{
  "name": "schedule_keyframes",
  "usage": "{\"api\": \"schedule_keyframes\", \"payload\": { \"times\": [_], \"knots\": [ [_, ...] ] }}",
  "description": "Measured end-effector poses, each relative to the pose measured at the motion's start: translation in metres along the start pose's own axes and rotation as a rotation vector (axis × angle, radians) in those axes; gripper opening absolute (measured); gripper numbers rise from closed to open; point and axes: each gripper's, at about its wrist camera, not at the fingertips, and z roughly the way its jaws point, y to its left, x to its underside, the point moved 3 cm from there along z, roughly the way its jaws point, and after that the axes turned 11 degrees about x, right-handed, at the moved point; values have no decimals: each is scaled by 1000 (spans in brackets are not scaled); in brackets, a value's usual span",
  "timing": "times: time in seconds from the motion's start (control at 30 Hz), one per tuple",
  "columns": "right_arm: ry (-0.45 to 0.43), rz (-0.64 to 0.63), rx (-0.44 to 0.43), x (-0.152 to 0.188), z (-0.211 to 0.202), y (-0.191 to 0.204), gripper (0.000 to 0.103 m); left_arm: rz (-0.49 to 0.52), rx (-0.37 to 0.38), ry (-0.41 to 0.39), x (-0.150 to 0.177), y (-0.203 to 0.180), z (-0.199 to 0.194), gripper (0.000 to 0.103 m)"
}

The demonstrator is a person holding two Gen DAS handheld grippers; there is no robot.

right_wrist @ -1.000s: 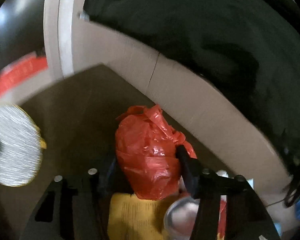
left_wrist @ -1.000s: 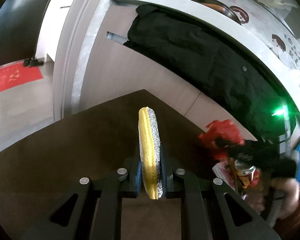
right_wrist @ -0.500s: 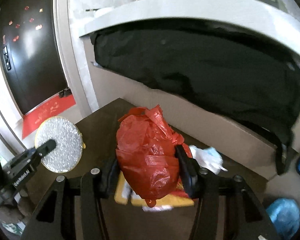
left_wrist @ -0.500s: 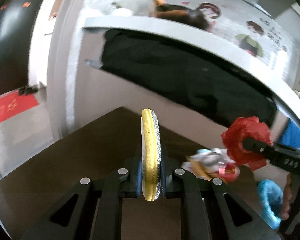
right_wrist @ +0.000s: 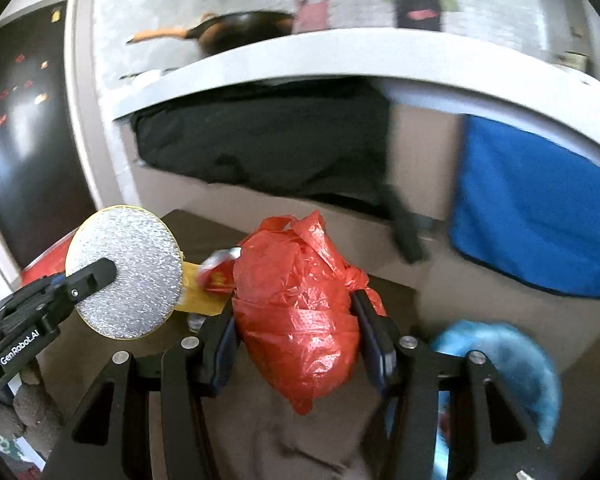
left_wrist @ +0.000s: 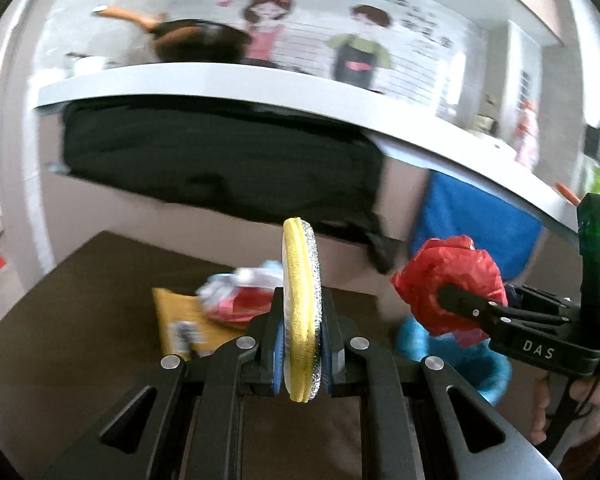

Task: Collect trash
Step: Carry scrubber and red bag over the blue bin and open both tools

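Observation:
My left gripper (left_wrist: pixel 301 334) is shut on a round yellow-and-silver scouring pad (left_wrist: pixel 301 300), held edge-on above the dark brown table (left_wrist: pixel 80 300); the pad also shows flat in the right wrist view (right_wrist: pixel 126 272). My right gripper (right_wrist: pixel 296 336) is shut on a crumpled red plastic bag (right_wrist: pixel 298 312), held above the table's right side; the bag also shows in the left wrist view (left_wrist: pixel 448 288). On the table lie a yellow packet (left_wrist: pixel 180 320) and a red-and-white wrapper (left_wrist: pixel 240 292).
A blue-lined bin (right_wrist: pixel 504 364) stands low at the right, beside the table (right_wrist: pixel 212 228). Behind runs a white counter (left_wrist: pixel 220 80) with a frying pan (left_wrist: pixel 196 42); a black cloth (left_wrist: pixel 220 160) and a blue cloth (right_wrist: pixel 532 208) hang from it.
Both grippers have risen and swung right, each with its load. The counter top, wall pictures, blue cloth and blue bin have come into view.

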Motion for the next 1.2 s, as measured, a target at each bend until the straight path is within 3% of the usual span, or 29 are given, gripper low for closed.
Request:
{"api": "schedule_keyframes", "payload": {
  "times": [0.27, 0.53, 0.77, 1.2],
  "knots": [
    [-20, 108, 137, 26, -39, -101, 50, 117, 146, 80, 9, -104, 46, 15],
    [5, 212, 209, 60, -42, -173, 51, 157, 222, 160, 26, -163, 93, 15],
    [32, 252, 247, 85, -28, -204, 52, 137, 252, 246, 44, -182, 143, 15],
    [112, 320, 188, 107, 27, -221, 52, 117, 254, 359, 75, -175, 199, 15]
  ]
}}
